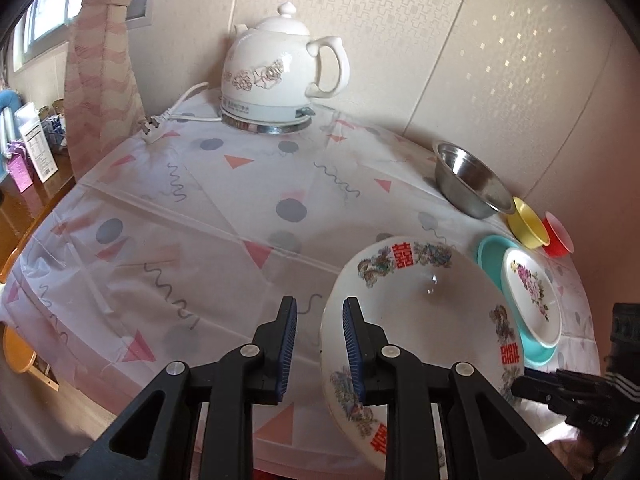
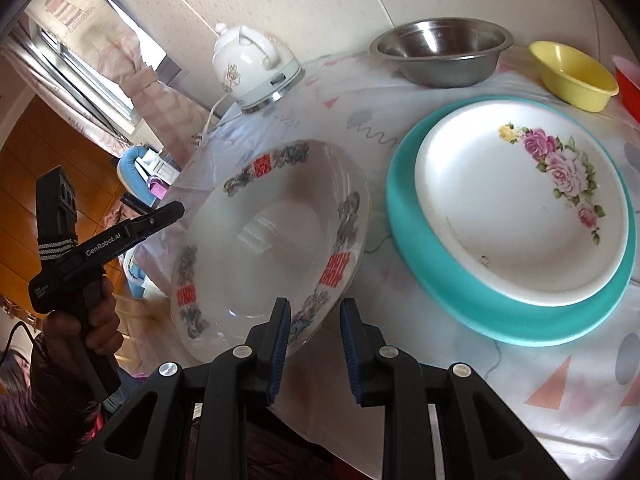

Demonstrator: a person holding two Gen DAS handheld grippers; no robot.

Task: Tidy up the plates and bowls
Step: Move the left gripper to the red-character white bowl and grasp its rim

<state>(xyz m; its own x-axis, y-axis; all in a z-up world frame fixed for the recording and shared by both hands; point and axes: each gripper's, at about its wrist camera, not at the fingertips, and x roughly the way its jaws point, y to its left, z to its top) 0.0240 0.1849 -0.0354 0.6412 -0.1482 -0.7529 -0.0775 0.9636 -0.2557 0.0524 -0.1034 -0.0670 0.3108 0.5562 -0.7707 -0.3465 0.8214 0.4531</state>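
A large white plate with red characters and dragon prints (image 1: 424,304) (image 2: 272,240) is tilted above the table's near edge. My left gripper (image 1: 320,344) is open, its jaws astride the plate's left rim. My right gripper (image 2: 314,340) is open, its jaws astride the plate's near rim. A white rose plate (image 2: 520,204) (image 1: 530,294) lies on a teal plate (image 2: 404,208) (image 1: 490,252) to the right. A steel bowl (image 2: 440,50) (image 1: 468,178), a yellow bowl (image 2: 572,70) (image 1: 526,222) and a red bowl (image 1: 558,234) (image 2: 628,80) stand along the wall.
A white electric kettle (image 1: 276,72) (image 2: 250,68) with its cord and plug (image 1: 154,126) stands at the back of the table. The patterned tablecloth (image 1: 200,220) covers the table. A curtain (image 1: 104,60) hangs at the left. A wooden shelf with boxes (image 1: 32,160) is at far left.
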